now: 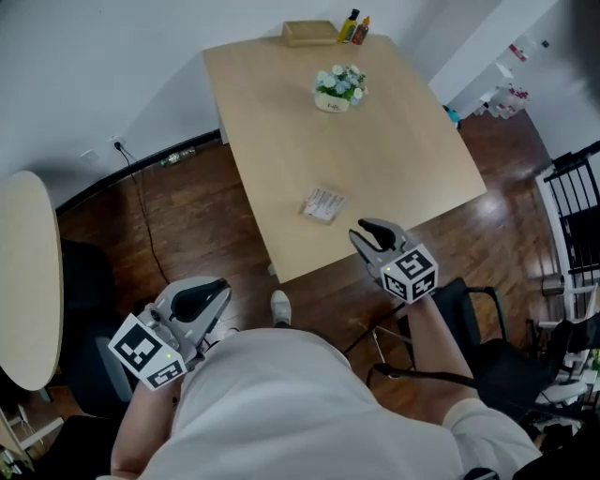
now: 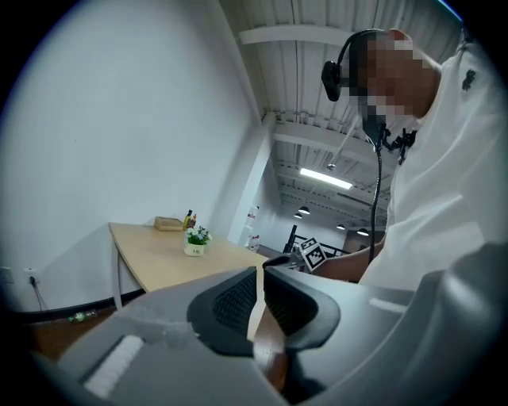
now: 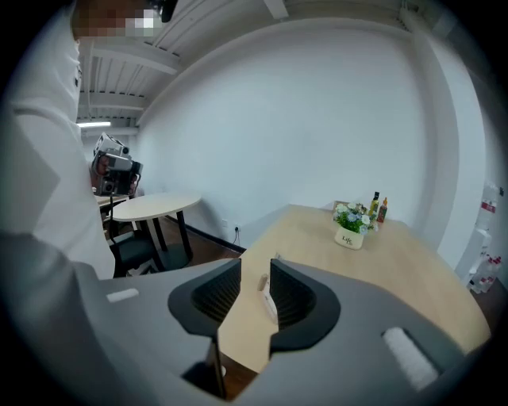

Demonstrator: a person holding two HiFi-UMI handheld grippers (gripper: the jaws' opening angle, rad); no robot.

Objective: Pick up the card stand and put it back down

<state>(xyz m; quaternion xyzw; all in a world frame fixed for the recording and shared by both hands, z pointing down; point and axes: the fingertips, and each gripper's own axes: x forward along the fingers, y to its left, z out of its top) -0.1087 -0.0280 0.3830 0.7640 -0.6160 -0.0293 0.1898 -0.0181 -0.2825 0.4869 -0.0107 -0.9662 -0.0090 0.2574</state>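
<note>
The card stand [image 1: 323, 203], a small clear holder with a printed card, lies near the front edge of the light wooden table [image 1: 403, 159]. My right gripper [image 1: 372, 232] hovers just short of it at the table's front edge, open, with nothing between its fingers. In the right gripper view the card stand [image 3: 263, 282] shows on the table through the gap of the right gripper [image 3: 255, 279]. My left gripper [image 1: 208, 295] stays low at the left over the floor, close to the person's body, away from the table. In its own view the left gripper [image 2: 259, 279] is shut and holds nothing.
A pot of flowers [image 1: 339, 88] stands mid-table; a wooden box [image 1: 310, 33] and two bottles [image 1: 354, 28] stand at the far edge. A round table [image 1: 23, 272] is at the left, a black chair [image 1: 487, 347] and a black rack [image 1: 577, 216] at the right.
</note>
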